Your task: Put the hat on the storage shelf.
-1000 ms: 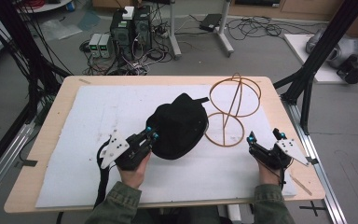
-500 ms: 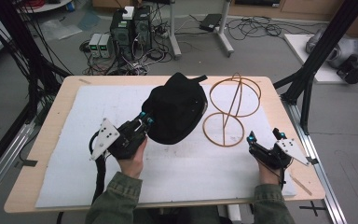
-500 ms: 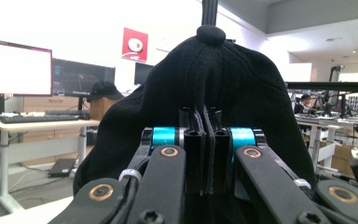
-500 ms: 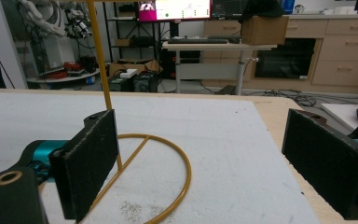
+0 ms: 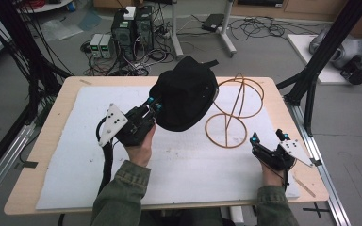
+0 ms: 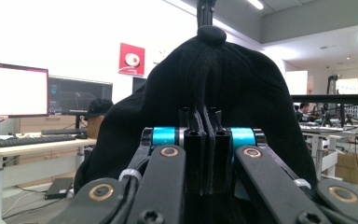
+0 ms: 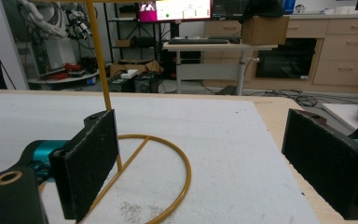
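Grey floor [image 5: 273, 52] strewn with cables, computer towers [image 5: 133, 26] behind the wooden table [image 5: 61, 101], black frame posts [image 5: 327, 52] alongside.

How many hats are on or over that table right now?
1. A black cap is pinched by the left gripper and held above the white mat, beside the wire stand.

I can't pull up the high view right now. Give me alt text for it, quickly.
The left gripper, shut on a black fabric cap, holds it in the air beside a golden wire hat stand on a white mat covering a wooden table. The right gripper rests open near the stand's base ring.
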